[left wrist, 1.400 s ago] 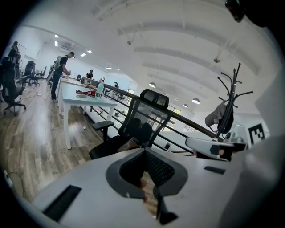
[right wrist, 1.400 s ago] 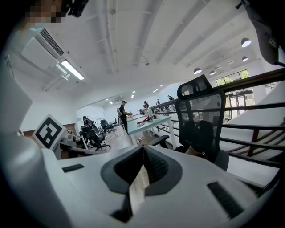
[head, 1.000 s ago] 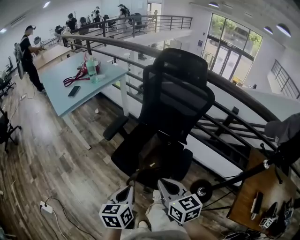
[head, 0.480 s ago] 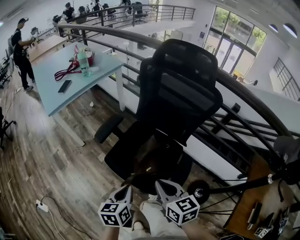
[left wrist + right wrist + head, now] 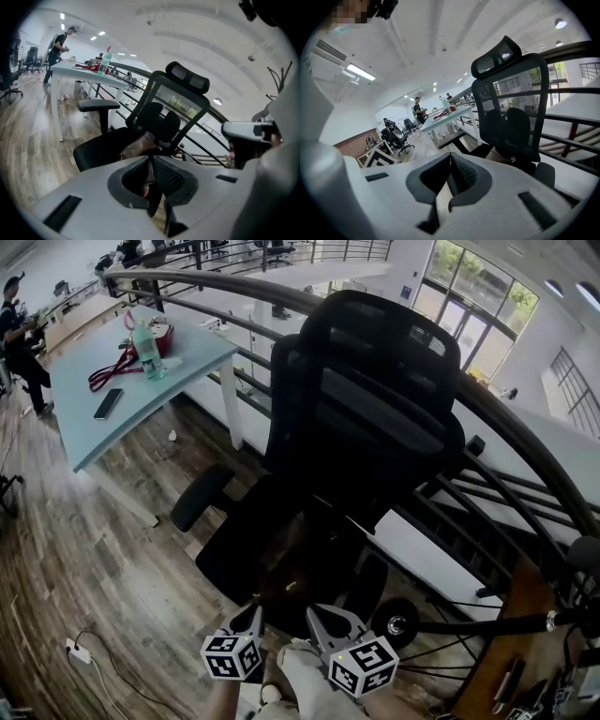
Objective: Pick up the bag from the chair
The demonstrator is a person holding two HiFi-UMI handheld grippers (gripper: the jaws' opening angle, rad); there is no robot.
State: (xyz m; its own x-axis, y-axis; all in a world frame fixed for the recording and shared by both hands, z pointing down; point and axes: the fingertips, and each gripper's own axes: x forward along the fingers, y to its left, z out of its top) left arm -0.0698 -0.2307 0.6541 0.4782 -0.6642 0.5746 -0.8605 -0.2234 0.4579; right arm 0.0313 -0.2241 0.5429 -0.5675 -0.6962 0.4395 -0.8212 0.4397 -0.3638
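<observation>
Brown slumped bag (image 5: 298,563) on mesh chair (image 5: 375,418)

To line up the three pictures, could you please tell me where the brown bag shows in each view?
Head view: bag at lower centre, on the seat.
Left gripper view: bag at centre, on the seat.
Right gripper view: only a tan sliver right of centre, under the backrest; probably the bag.
Shared landmark: the chair's headrest, above the bag in every view.

Bag (image 5: 138,146) partly hidden behind left gripper (image 5: 150,159) body; v. dark in head view. 1 person (image 5: 21,329) cut by left edge.
</observation>
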